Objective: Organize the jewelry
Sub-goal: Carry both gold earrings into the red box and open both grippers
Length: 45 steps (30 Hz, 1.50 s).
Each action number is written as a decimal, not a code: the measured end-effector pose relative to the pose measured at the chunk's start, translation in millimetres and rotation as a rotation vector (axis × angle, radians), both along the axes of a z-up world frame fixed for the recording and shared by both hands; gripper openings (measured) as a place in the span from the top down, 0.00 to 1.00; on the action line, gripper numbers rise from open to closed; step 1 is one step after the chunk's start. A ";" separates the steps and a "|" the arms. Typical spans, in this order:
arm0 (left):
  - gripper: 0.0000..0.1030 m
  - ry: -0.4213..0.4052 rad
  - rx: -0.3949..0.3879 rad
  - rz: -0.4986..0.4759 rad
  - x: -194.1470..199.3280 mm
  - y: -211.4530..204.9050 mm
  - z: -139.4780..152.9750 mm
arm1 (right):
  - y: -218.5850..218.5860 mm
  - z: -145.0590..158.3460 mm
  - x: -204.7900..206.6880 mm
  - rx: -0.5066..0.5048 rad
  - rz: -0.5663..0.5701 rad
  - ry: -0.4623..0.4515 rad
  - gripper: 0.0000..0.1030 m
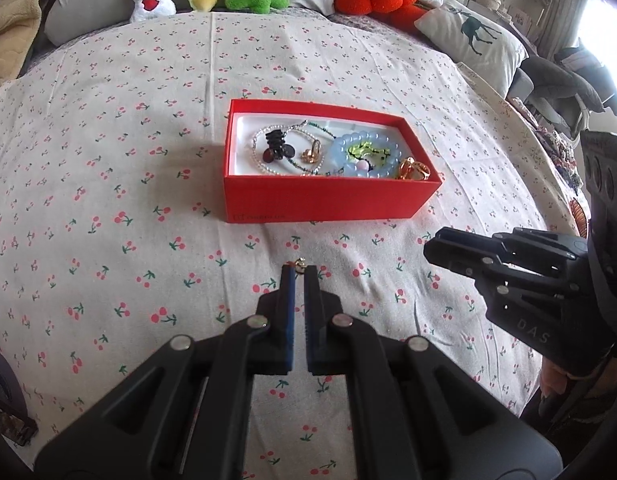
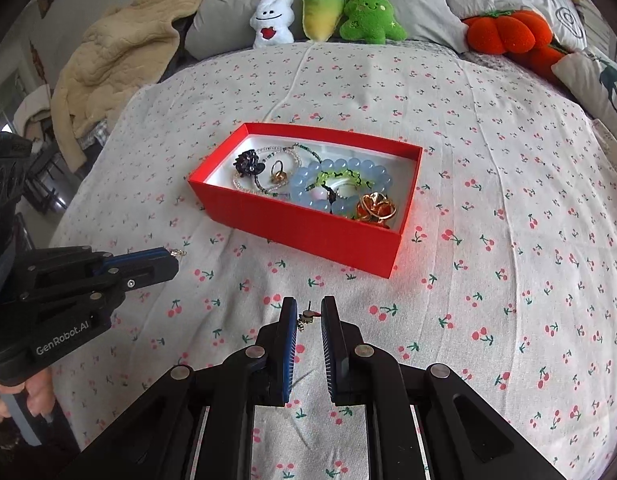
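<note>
Open red box on bed holds blue bead bracelet, pearl strand, gold rings, dark hair clip.

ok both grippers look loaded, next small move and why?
Probably carry the left gripper forward over the red box and release. It is shut on a small gold piece, the right gripper pinches another, and the box already holds the other jewelry.

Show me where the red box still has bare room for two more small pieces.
The red box has bare white floor at its far edge and beside the black clip. The end with the blue bracelet and gold piece is crowded. Around the box, the cherry cloth is open.
</note>
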<state>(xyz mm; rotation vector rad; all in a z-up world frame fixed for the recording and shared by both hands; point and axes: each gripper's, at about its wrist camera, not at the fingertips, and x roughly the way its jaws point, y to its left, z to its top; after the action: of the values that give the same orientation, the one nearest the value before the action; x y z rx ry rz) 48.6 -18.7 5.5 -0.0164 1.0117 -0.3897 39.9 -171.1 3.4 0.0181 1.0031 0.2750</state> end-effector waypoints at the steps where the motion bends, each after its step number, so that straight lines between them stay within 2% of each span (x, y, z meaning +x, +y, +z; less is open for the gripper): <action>1: 0.95 -0.005 -0.010 0.002 1.3 0.5 3.7 | -0.3 2.4 2.3 0.006 -0.007 -0.005 0.88; 11: 0.95 -0.064 -0.093 0.014 25.5 -9.5 25.7 | -9.7 20.2 29.4 0.049 -0.088 -0.055 0.88; 19: 0.95 -0.080 -0.065 0.017 49.5 -26.2 15.7 | -20.4 24.1 53.3 0.045 -0.125 -0.092 0.88; 27: 0.95 -0.076 -0.038 0.018 62.6 -35.0 4.9 | -21.8 16.0 67.3 0.047 -0.129 -0.065 0.88; 28: 0.94 -0.077 -0.035 0.018 63.0 -35.4 4.5 | -21.6 15.0 68.4 0.047 -0.128 -0.064 0.88; 30: 0.81 -0.079 -0.023 0.018 63.6 -36.2 4.5 | -21.1 14.2 69.5 0.047 -0.127 -0.062 0.88; 32: 0.75 -0.081 -0.016 0.021 62.7 -36.0 5.3 | -21.5 13.8 70.5 0.046 -0.128 -0.062 0.88; 45: 0.74 -0.098 0.047 0.043 48.6 -14.9 12.6 | -14.8 8.5 82.2 0.055 -0.110 -0.045 0.87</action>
<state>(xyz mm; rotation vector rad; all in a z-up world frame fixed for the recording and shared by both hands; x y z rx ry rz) 97.2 -33.6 18.1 0.0231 0.9218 -0.3239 122.1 -186.0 11.8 0.1160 0.9463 0.2013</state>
